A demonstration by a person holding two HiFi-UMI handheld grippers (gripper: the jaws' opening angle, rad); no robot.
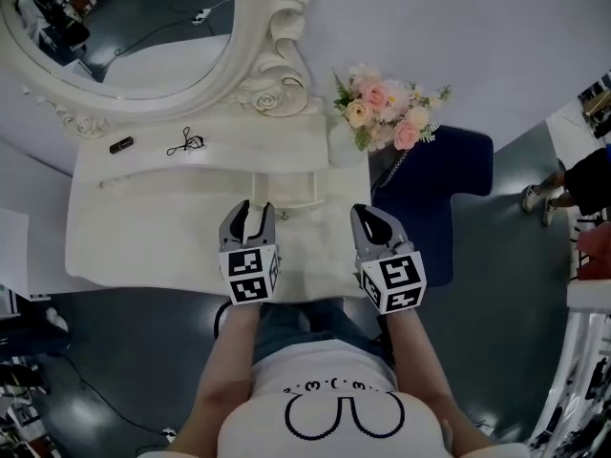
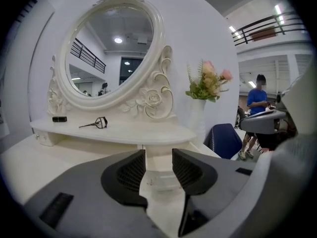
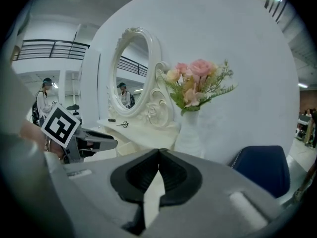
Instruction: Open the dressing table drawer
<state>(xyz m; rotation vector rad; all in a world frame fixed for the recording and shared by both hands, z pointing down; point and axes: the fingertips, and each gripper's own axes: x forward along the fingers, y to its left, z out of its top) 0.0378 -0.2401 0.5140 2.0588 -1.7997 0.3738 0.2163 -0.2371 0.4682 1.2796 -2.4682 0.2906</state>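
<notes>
The white dressing table point(image 1: 143, 237) has a small drawer point(image 1: 286, 191) under its raised shelf, and the drawer juts forward from the shelf's front. My left gripper point(image 1: 250, 210) hovers just in front of it, open, with nothing between the jaws. In the left gripper view the drawer front point(image 2: 161, 175) with its little handle shows through the gap of the left gripper point(image 2: 158, 158). My right gripper point(image 1: 368, 216) hangs to the right of the drawer, shut and empty. In the right gripper view, the right gripper point(image 3: 158, 155) has its tips touching.
An oval ornate mirror point(image 1: 134, 27) stands at the back. A white vase of pink flowers point(image 1: 387, 108) is at the table's right end, with a blue chair point(image 1: 439, 189) beside it. A black wire tool point(image 1: 186, 143) and a small black item point(image 1: 121, 144) lie on the shelf. A person point(image 2: 256, 108) stands far right.
</notes>
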